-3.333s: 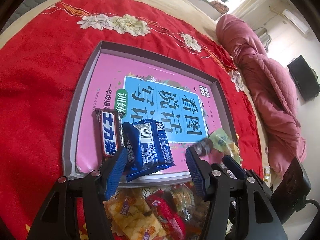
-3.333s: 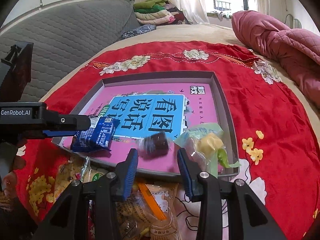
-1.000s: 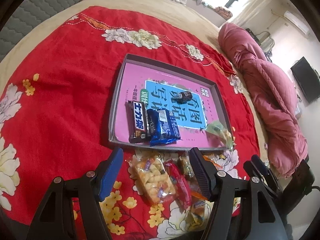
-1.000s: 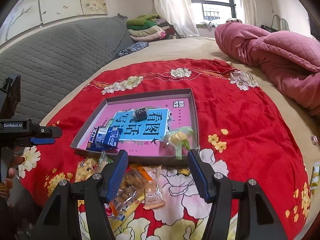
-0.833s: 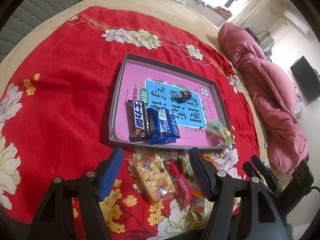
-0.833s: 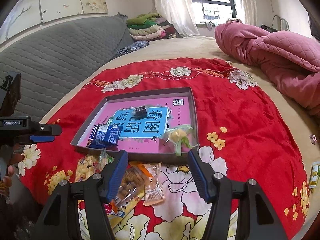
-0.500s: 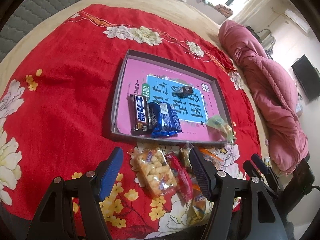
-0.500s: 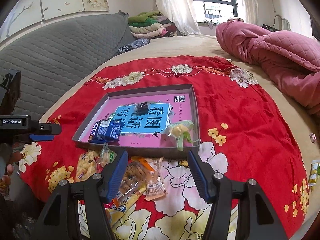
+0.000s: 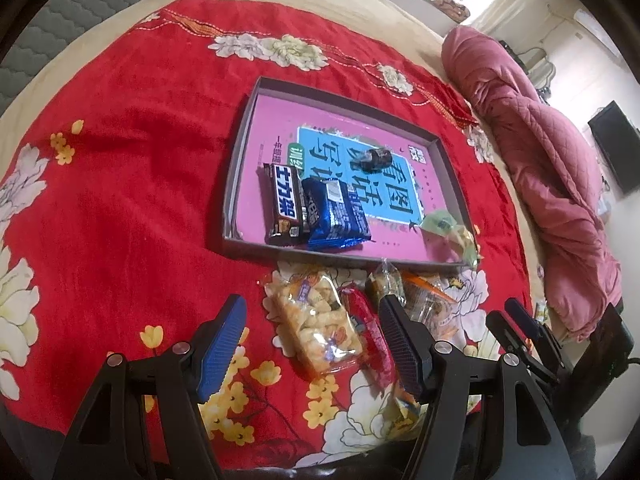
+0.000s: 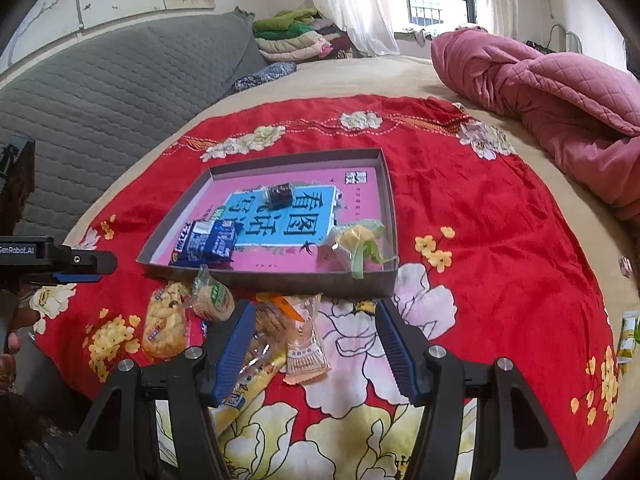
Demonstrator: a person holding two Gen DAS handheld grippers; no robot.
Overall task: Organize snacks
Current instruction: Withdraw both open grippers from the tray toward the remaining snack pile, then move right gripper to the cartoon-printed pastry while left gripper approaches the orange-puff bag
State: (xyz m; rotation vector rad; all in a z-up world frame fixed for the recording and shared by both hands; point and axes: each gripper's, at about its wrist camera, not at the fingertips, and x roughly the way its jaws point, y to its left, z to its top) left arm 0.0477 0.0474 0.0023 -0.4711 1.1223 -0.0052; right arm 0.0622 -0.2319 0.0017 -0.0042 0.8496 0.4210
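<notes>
A grey tray (image 9: 239, 152) with a pink printed floor lies on the red floral cloth. It holds a brown chocolate bar (image 9: 283, 205), a blue packet (image 9: 336, 214), a small dark candy (image 9: 376, 159) and a green-yellow wrapped snack (image 9: 448, 226). Loose snacks lie in front of the tray: a cracker bag (image 9: 316, 320), a red stick (image 9: 370, 332), a round cracker packet (image 10: 212, 298) and a clear packet (image 10: 304, 332). My left gripper (image 9: 310, 305) hovers open above the cracker bag. My right gripper (image 10: 315, 308) stands open above the clear packet. Neither holds anything.
A pink quilt (image 10: 540, 80) is bunched at the right of the bed. A grey padded headboard (image 10: 100, 92) rises at the left, with folded clothes (image 10: 296, 36) behind. A small packet (image 10: 626, 336) lies near the right edge.
Since the earliest frames both grippers have drawn back from the tray, and the dark candy once at my right fingertips now lies mid-tray. Over the last second almost nothing has shifted.
</notes>
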